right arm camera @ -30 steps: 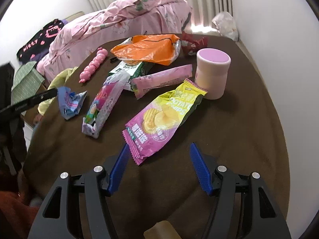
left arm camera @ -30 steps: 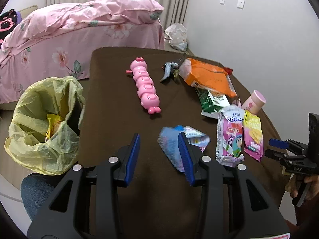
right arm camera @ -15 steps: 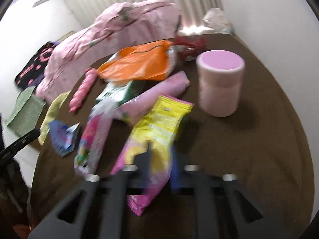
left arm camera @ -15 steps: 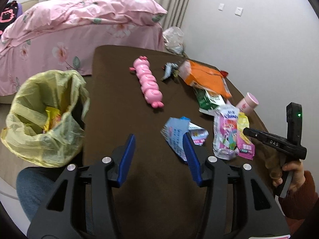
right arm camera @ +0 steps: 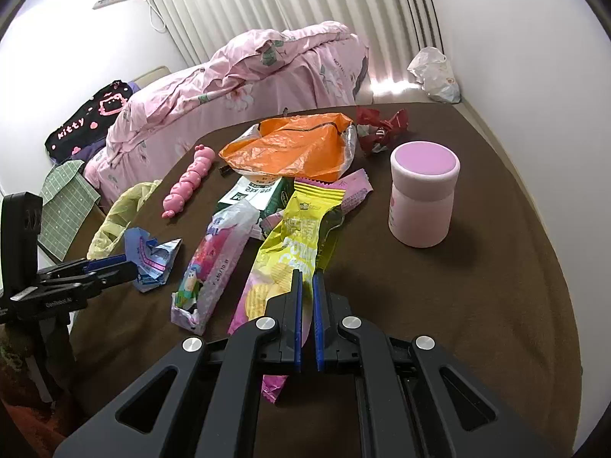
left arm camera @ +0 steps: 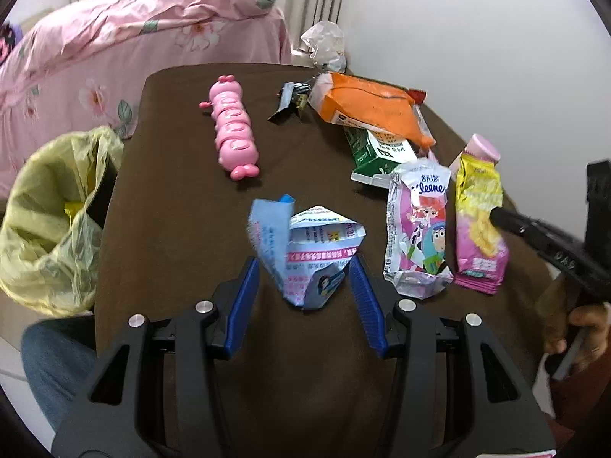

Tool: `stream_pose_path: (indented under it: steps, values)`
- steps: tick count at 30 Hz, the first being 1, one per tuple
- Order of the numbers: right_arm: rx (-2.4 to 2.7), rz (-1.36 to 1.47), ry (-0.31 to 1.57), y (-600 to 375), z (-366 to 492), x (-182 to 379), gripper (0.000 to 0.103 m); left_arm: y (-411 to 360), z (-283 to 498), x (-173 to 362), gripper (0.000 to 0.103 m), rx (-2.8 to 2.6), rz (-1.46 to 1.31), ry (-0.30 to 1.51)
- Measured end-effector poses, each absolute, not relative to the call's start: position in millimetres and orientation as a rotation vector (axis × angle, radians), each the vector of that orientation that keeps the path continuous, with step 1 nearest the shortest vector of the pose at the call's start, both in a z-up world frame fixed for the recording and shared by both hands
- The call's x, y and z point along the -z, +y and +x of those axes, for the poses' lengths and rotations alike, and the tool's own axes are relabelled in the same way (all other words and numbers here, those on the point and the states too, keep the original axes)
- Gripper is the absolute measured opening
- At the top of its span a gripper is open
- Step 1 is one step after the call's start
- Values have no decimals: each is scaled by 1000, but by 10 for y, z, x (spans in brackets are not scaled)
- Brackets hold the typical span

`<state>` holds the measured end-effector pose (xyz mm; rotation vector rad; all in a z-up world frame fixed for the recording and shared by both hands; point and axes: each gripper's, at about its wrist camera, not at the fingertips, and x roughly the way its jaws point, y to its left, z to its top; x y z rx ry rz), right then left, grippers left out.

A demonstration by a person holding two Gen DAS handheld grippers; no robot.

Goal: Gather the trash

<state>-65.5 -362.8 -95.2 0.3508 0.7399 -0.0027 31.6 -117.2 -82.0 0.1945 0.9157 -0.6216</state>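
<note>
My left gripper (left arm camera: pixel 304 267) is open, its blue fingers either side of a crumpled blue and white wrapper (left arm camera: pixel 305 252) on the brown table; the wrapper also shows in the right wrist view (right arm camera: pixel 151 259). My right gripper (right arm camera: pixel 307 286) is shut above a yellow and pink chip bag (right arm camera: pixel 290 252); whether it pinches the bag I cannot tell. A yellow trash bag (left arm camera: pixel 49 221) hangs open at the table's left edge.
On the brown table (right arm camera: pixel 458 305) lie a cartoon tissue pack (left arm camera: pixel 418 229), a green carton (left arm camera: pixel 378 152), an orange bag (right arm camera: pixel 290 145), a red wrapper (right arm camera: pixel 382 126), a pink caterpillar toy (left arm camera: pixel 233 129) and a pink cup (right arm camera: pixel 424 194). A pink bed (right arm camera: pixel 248 76) stands behind.
My right gripper has shut and moved forward over the chip bag. My left gripper has shifted right, so the blue wrapper now lies between its fingers.
</note>
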Motion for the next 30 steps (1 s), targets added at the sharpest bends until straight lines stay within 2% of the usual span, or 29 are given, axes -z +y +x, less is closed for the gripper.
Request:
stream_pose_path:
  steps: [6, 8, 9, 10, 13, 21, 30]
  values:
    - [8, 336, 729, -3630, -685, 964, 6, -1264, 479, 870, 47, 599, 174, 923]
    - [15, 324, 719, -3633, -708, 954, 6, -1215, 535, 867, 37, 588, 131, 931]
    - [18, 316, 715, -3633, -717, 949, 6, -1196, 549, 868, 24, 581, 127, 934]
    - [20, 306, 709, -3632, -725, 940, 6, -1178, 553, 865, 15, 578, 125, 934]
    - [15, 294, 694, -3633, -740, 906, 6, -1108, 536, 812, 5, 572, 112, 904]
    - [-1, 250, 626, -3551, -747, 619, 6, -963, 472, 465, 4, 545, 106, 786]
    - [-54, 151, 530, -3235, -554, 90, 6, -374, 578, 30, 4, 433, 3, 701]
